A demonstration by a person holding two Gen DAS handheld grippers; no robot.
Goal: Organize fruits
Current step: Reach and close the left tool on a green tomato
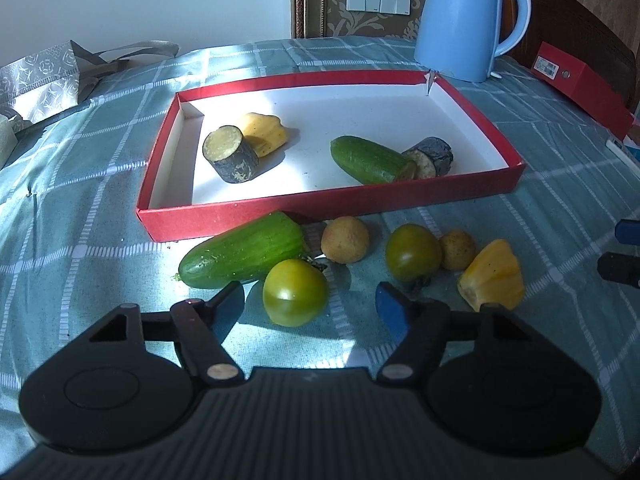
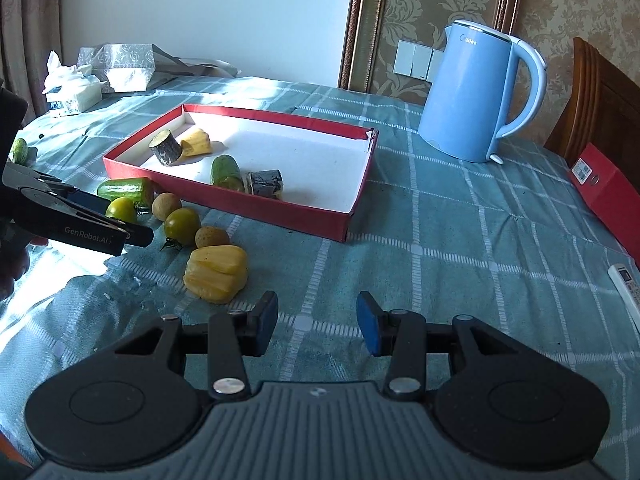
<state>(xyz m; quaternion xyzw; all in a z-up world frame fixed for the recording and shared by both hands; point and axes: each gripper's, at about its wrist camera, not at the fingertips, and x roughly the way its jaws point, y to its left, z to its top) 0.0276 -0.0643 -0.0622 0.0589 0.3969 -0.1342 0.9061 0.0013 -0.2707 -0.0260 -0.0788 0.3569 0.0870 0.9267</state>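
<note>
A red box lid (image 1: 320, 212) (image 2: 280, 212) lies on the table and holds a dark stub (image 1: 232, 156), a yellow piece (image 1: 266, 132), a cucumber half (image 1: 366, 158) and another dark stub (image 1: 434, 156). In front of it lie a cucumber half (image 1: 244, 250), two green tomatoes (image 1: 295, 292) (image 1: 413, 252), two brown round fruits (image 1: 345, 239) (image 1: 457, 249) and a yellow piece (image 1: 492, 276) (image 2: 216, 274). My left gripper (image 1: 310, 300) (image 2: 120, 220) is open around the near tomato, not touching it. My right gripper (image 2: 316, 320) is open and empty, right of the yellow piece.
A blue kettle (image 2: 480, 96) stands behind the lid on the right. A red box (image 2: 612, 192) and a white remote (image 2: 626, 284) lie at the right edge. A silver bag (image 2: 120, 64) and tissue box (image 2: 72, 96) sit far left. Another cucumber piece (image 2: 18, 150) lies at the left.
</note>
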